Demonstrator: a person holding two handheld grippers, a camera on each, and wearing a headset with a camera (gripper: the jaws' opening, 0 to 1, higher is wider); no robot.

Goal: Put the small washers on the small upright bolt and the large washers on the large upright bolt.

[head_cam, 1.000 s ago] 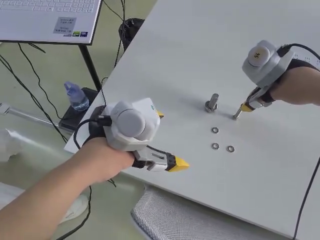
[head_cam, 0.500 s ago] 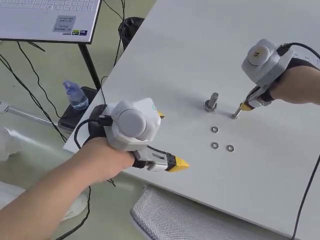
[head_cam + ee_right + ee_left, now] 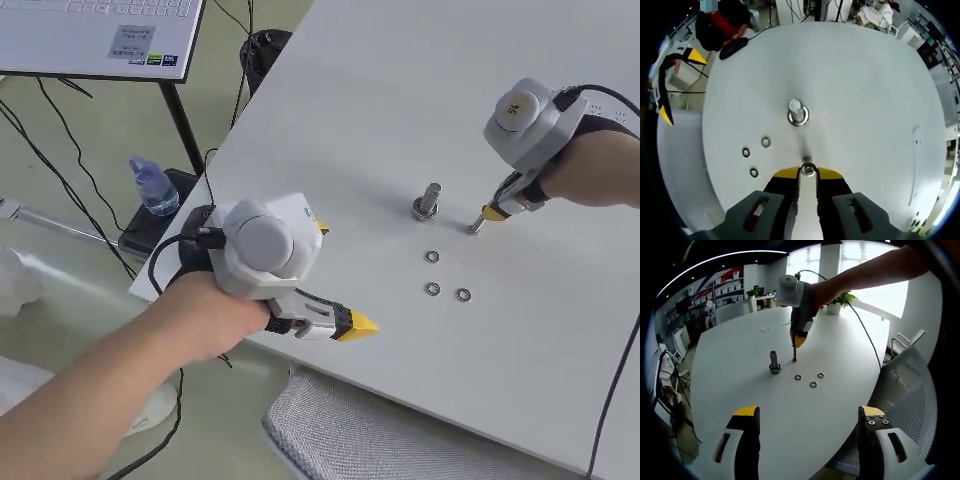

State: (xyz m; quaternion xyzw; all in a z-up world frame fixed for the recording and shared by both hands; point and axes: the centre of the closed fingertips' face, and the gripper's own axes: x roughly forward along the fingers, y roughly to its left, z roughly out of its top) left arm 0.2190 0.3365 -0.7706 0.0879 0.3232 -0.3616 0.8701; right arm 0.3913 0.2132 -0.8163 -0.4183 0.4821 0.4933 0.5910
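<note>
Right now the right gripper (image 3: 488, 213) stands over the far right part of the white table (image 3: 360, 110), pointing down, its yellow-tipped jaws drawn almost together on the top of the small bolt (image 3: 477, 225). In the right gripper view a small round metal end sits pinched between the tips (image 3: 808, 172); whether that is a washer or the bolt's own end, I cannot tell. Just left of it stands the large bolt (image 3: 428, 200), upright, with a metal ring around its base (image 3: 798, 117). Three loose washers lie flat on the table nearer the person: one (image 3: 432, 257) close to the bolts, two more (image 3: 432, 289) (image 3: 463, 295) side by side just nearer. The left gripper (image 3: 358, 326) hangs over the table's near edge, well apart from the bolts, its jaws spread wide and holding nothing (image 3: 809, 411).
</note>
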